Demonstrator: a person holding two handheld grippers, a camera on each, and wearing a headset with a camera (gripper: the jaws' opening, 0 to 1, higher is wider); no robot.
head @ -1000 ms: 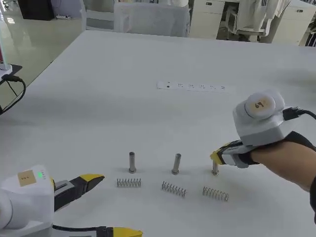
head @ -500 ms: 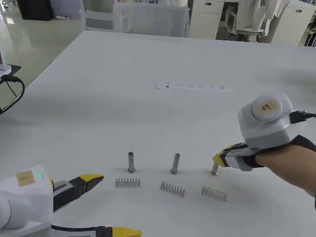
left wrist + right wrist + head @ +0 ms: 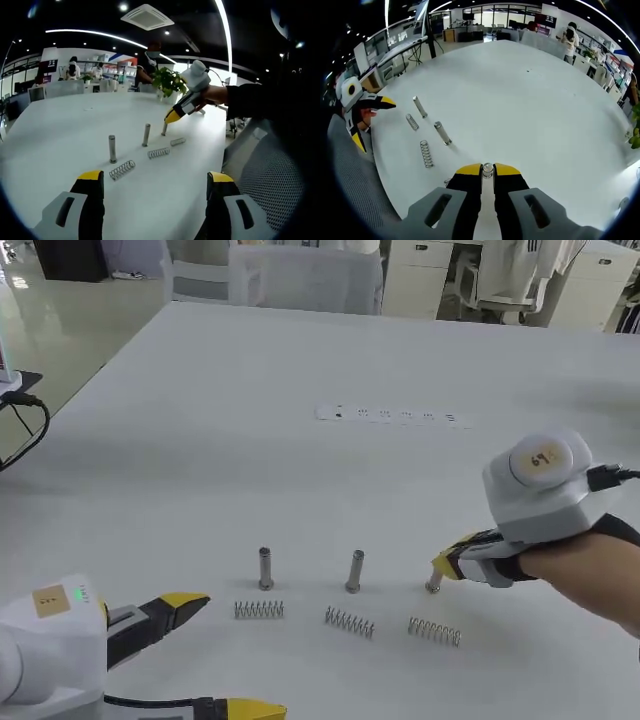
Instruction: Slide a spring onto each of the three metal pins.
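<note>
Right tongs (image 3: 487, 174): yellow-tipped, black-shanked, drawn together on the head of a short upright cylindrical steel pin (image 3: 487, 168). The pin stands on the white tabletop (image 3: 530, 100) directly between the tips.

Left tongs (image 3: 156, 176): same pattern, spread wide, holding nothing, poised over the tabletop.

Further pins, two: second steel pin (image 3: 146, 135) and third steel pin (image 3: 112, 148). Both are upright and bare, ahead of the left tongs, with the third the nearer to them.

Springs, three, each lying on its side just beside the foot of its own pin.
- Nearest silvery coiled-wire spring (image 3: 122, 170): just ahead of the left tongs, towards their left tip.
- Middle spring (image 3: 158, 152): farther ahead.
- Far spring (image 3: 177, 142): beside the gripped pin, close off the right tongs' left side.

Handling, judged:
- Springs are light and compliant, and apt to roll or shoot out of a hard pinch.
- They are best taken across the coils near one end, so the bore stays open for the pin.
- Pins are stiff and smooth, and liable to topple unless steadied at the head.
</note>
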